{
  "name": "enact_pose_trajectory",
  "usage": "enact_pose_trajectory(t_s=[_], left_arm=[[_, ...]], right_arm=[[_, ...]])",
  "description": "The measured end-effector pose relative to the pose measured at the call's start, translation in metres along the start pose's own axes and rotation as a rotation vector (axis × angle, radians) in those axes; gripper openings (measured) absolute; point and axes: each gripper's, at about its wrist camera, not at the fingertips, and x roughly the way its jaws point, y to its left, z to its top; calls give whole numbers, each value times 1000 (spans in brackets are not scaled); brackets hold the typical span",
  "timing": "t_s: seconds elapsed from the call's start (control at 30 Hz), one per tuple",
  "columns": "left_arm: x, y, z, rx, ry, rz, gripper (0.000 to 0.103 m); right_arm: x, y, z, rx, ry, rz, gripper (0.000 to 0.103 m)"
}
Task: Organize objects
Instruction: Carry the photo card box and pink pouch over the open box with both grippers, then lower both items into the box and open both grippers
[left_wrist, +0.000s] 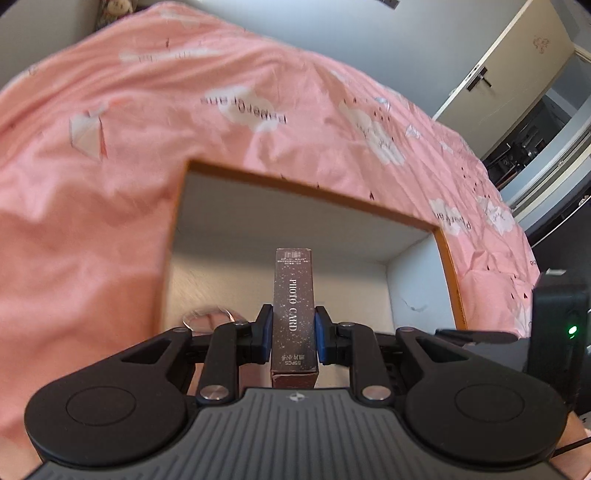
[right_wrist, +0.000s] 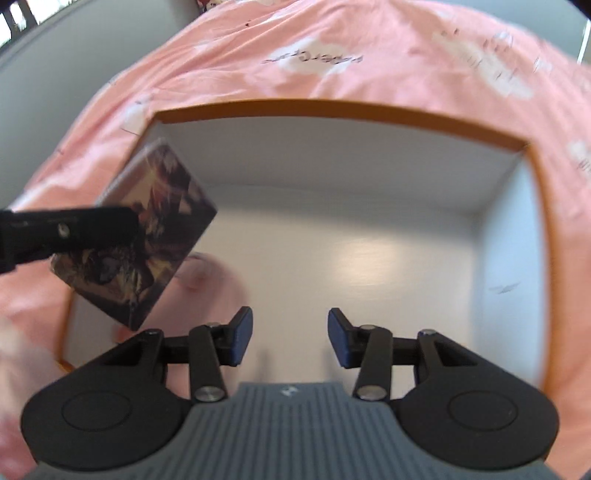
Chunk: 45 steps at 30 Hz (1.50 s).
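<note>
Our left gripper (left_wrist: 293, 334) pinches the photo card box (left_wrist: 294, 314) by its two broad faces, and the blue pads (left_wrist: 265, 334) press it from both sides. The box stands narrow side up between them and reaches forward over the open storage box (left_wrist: 314, 192), a white container with an orange rim that lies on the pink bedsheet (left_wrist: 92, 221). In the right wrist view the same card box (right_wrist: 147, 229) hangs over the left edge of the container, near its far left corner, tilted, with a dark picture on its face.

Our right gripper (right_wrist: 290, 332) is spread wide and holds nothing; it hovers above the near edge of the container, over the bare white floor.

We judge that the step in hand is to put the card box into the container. To do it well, we should bring it fully inside the left wall, lower it until it touches the floor, and only then release the pads, so that it does not fall. A small clear round thing (left_wrist: 207, 318) lies under the left gripper; we cannot tell what it is, and it is better to avoid it.

On the card box we read "PHOTO CARD" and "55PCS". The bedsheet carries upside-down writing that looks like "PaperCrane".
</note>
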Motion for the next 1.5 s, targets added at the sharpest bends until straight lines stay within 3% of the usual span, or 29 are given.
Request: enact_pose_trajectory(t_s=[0.17, 0.33, 0.53, 0.6, 0.7, 0.77, 1.03, 1.1, 1.17, 1.23, 1.37, 1.43, 1.5], left_arm=[[30, -7, -16, -52, 48, 6, 25], [53, -8, -28, -109, 92, 12, 25], [71, -1, -35, -165, 195, -8, 26], [74, -1, -36, -165, 228, 16, 28], [68, -3, -36, -124, 218, 63, 32], [62, -3, -34, -106, 208, 80, 43], [38, 3, -24, -86, 187, 91, 42], [33, 5, -21, -69, 174, 107, 36], [30, 3, -19, -39, 169, 125, 30], [30, 3, -18, -22, 174, 139, 27], [34, 4, -21, 13, 201, 170, 22], [36, 6, -23, 10, 214, 171, 21], [37, 7, -25, 11, 220, 167, 21]], right_arm=[[5, -45, 0, -2, 32, -42, 41], [8, -51, -13, 11, 57, -35, 39], [12, -56, -23, 21, 80, -61, 36], [9, -59, -28, 28, 85, -60, 36], [8, -61, -30, 42, 93, -31, 36], [8, -61, -31, 56, 95, -16, 36], [9, -62, -33, 116, 107, 40, 36], [12, -60, -33, 131, 123, 61, 36], [18, -56, -35, 155, 151, 93, 29], [27, -51, -32, 161, 184, 101, 14], [32, -38, -33, 106, 203, 62, 8], [34, -32, -35, 92, 216, 74, 0], [34, -28, -36, 79, 217, 67, 0]])
